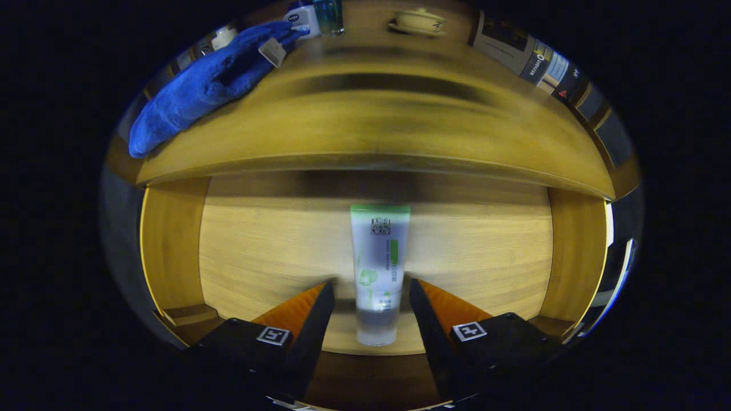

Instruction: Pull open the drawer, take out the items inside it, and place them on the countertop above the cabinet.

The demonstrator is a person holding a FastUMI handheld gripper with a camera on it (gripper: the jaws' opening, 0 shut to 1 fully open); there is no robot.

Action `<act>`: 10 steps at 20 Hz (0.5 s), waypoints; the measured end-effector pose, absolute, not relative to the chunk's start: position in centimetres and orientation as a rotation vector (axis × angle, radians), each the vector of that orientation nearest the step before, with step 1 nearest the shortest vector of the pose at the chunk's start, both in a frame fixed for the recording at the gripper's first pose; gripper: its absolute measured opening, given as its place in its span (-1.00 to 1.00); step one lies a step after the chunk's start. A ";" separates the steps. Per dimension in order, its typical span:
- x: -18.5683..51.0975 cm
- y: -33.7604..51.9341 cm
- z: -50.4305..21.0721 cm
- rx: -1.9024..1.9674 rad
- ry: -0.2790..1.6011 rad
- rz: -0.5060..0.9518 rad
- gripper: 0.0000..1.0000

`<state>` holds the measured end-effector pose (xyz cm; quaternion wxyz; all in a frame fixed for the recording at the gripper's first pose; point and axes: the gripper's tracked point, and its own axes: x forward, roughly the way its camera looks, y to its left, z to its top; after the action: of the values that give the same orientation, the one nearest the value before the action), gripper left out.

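Claw-mounted; looking down into drawer [171,245]

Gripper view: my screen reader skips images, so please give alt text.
A translucent white tube with a green end lies in the open wooden drawer, between the open gripper's fingers, untouched. Above, a blue cloth rests on the wooden countertop.

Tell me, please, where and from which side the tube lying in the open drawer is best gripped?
Grip the tube across its rounded lower body, probably just above the cap end. It lies flat on the drawer floor, lengthwise between the open gripper fingers, so coming straight down from above and closing on its two long sides should suit. The flat crimped green end looks too thin.
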<state>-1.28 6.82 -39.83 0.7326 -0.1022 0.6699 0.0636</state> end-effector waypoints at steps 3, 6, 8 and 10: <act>-1.6 6.9 -39.9 -0.261 1.510 0.126 0.54; -1.4 7.5 -38.4 -0.261 1.523 0.122 0.18; -1.4 8.0 -37.2 -0.260 1.519 0.111 0.05; -1.4 8.9 -35.4 -0.236 1.514 0.111 0.00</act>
<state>-1.45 8.92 -35.37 0.7192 -0.1068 0.6847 0.0500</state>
